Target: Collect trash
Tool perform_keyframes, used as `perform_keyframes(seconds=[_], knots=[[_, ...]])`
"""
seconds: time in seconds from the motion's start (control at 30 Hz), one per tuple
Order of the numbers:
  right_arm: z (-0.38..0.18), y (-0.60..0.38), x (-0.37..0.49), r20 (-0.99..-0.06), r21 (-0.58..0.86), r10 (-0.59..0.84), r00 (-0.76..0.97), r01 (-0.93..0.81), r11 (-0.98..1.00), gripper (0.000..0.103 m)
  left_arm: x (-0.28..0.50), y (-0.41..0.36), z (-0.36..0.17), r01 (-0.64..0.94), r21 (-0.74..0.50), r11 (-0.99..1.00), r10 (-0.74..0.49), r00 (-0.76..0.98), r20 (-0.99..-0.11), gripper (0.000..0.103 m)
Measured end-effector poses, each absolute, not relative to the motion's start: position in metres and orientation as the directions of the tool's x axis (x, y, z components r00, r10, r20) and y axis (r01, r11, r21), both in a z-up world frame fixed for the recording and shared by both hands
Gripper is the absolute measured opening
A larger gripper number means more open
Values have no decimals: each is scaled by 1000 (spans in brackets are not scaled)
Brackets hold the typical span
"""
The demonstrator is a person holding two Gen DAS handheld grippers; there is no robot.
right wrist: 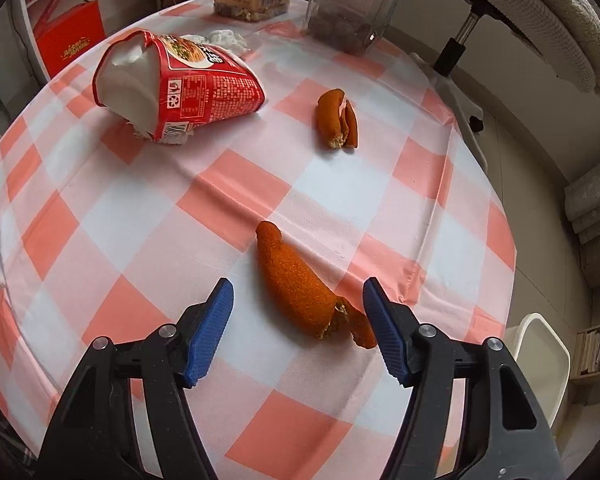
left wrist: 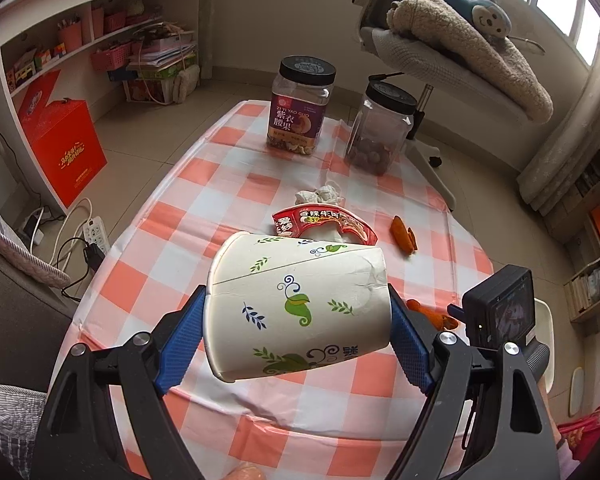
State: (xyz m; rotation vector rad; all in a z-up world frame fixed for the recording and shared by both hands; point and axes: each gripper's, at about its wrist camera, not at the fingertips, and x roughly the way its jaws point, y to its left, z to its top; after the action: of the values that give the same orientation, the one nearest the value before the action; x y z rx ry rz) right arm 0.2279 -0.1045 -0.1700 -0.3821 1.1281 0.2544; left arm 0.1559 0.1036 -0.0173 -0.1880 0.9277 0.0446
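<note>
Spread on either side of the near orange peel (right wrist: 300,284), the right gripper (right wrist: 298,330) should pinch that light, limp strip across its thick middle, while the left gripper (left wrist: 298,330) clamps one thin paper cup (left wrist: 296,308); two peels, one red wrapper (right wrist: 180,88) and seemingly two tissue wads remain.

Soft daylight, sharp, fisheye-warped edges

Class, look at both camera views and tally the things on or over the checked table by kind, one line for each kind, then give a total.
Paper cup, held in the left gripper: 1
Crushed red noodle cup: 1
Crumpled tissue: 1
Orange peel pieces: 2
Lidded plastic jars: 2
Total: 7
</note>
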Motion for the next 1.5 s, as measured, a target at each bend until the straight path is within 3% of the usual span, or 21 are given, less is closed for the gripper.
perform_keyframes(seconds=[0.03, 0.1, 0.13, 0.17, 0.43, 0.77, 1.13, 1.5], knots=[[-174, -105, 231, -912, -155, 16, 411, -380, 912, 62, 157, 105, -18, -124, -144, 982, -42, 597, -801, 81], [-174, -107, 237, -913, -107, 56, 404, -369, 923, 46, 159, 109, -21, -135, -151, 979, -43, 589, -807, 81], [-172, -106, 238, -916, -88, 69, 395, -364, 927, 24, 160, 110, -22, -137, -154, 979, -45, 586, -809, 81], [-172, -104, 240, -922, -70, 77, 379, -361, 930, 18, 161, 110, -23, -138, -157, 978, -48, 582, -811, 81], [-131, -95, 227, -895, 96, 217, 390, -306, 947, 15, 158, 113, -16, -143, -164, 976, -44, 605, -795, 81], [-45, -105, 185, -764, 130, 282, 580, -290, 948, 15, 155, 104, -11, -141, -154, 978, -31, 632, -774, 81], [-25, -163, 170, -728, 96, 201, 655, -193, 976, 15, 160, 58, -13, -69, -130, 989, -56, 637, -769, 81], [-12, -268, 153, -705, 103, 44, 708, 40, 994, 15, 164, -7, -21, 28, -106, 994, -100, 629, -771, 81]])
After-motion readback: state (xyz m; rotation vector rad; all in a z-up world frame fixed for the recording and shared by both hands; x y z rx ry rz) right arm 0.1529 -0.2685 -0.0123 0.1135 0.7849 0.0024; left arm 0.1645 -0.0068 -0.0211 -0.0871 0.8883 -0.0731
